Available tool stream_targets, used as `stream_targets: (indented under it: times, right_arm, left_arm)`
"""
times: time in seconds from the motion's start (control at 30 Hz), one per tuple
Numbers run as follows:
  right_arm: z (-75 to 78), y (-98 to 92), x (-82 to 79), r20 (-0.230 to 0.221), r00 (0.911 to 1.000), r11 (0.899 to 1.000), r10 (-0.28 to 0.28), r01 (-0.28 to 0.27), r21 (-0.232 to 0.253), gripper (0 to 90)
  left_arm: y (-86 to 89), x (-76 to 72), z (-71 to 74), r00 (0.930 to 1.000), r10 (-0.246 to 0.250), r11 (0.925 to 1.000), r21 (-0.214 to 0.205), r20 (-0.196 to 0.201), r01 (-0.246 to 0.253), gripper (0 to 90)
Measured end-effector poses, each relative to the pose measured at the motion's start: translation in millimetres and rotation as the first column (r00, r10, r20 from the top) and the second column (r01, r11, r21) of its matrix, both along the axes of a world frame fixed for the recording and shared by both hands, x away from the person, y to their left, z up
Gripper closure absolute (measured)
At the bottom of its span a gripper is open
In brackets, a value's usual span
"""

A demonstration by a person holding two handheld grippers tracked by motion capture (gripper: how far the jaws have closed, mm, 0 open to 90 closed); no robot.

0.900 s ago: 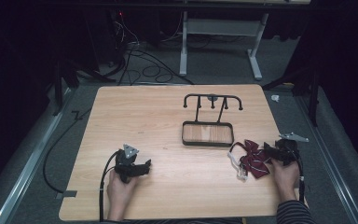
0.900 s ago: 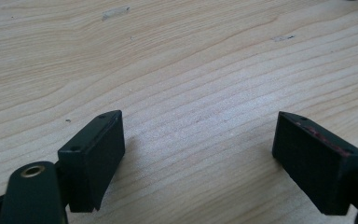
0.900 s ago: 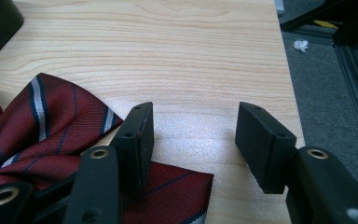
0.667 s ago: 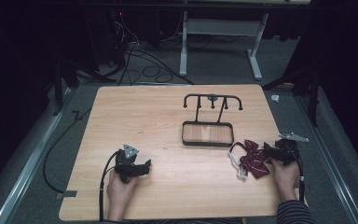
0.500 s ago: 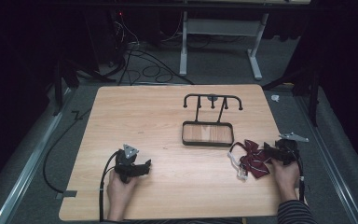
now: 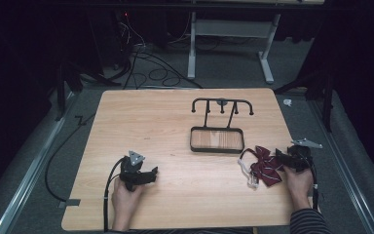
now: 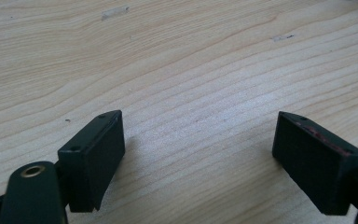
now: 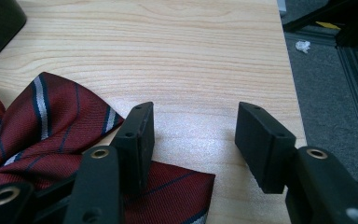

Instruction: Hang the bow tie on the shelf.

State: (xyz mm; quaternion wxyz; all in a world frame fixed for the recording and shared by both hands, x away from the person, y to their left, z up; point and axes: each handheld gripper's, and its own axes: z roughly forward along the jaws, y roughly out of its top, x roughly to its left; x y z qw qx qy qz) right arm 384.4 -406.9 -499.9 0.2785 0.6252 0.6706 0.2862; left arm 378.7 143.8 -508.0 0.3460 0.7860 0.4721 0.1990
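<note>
Where bow tie (image 8: 42,135) lies, right gripper (image 8: 193,140) fingers (image 8: 135,140) overlapping, spread

Both hands grip black two-jaw tongs low over the near desk edge. The left tongs (image 6: 148,174) sit near-left, jaws spread wide. The right tongs (image 6: 278,157) sit near-right, jaws likewise parted.

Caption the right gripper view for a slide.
Open right gripper poised low over the light wooden table, one black jaw overlapping a maroon bow tie with white and navy stripes.
</note>
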Motion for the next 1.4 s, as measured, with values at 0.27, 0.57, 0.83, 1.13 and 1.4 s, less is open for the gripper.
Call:
stream_targets:
  times: [0.27,0.57,0.83,1.13,1.4]
  right_arm:
    - [0.0,0.1,0.0,0.0,1.0,1.0,0.0,0.0,0.0,48.8]
    - [0.2,-2.5,-0.2,0.004,1.0,1.0,-0.008,0.008,0.016,51.6]
    - [5.6,0.1,-4.3,0.034,0.9994,1.0,0.003,-0.004,0.019,57.5]
    - [19.5,7.7,-16.7,0.094,0.9925,0.996,0.079,-0.083,0.043,64.7]
    - [25.9,21.9,-25.5,0.111,0.9817,0.985,0.155,-0.162,0.056,67.1]
  left_arm:
    - [0.0,0.0,0.0,1.0,0.0,1.0,0.0,0.0,0.0,17.3]
    - [0.0,0.0,0.1,1.0,0.0,1.0,0.001,-0.001,0.0,17.3]
    - [0.0,0.0,0.0,1.0,0.0,1.0,0.0,0.0,0.0,17.2]
    - [0.0,0.0,0.0,1.0,0.0,1.0,0.0,0.0,0.0,17.2]
    - [-0.1,-0.1,0.0,1.0,0.001,1.0,0.0,0.0,-0.001,17.3]
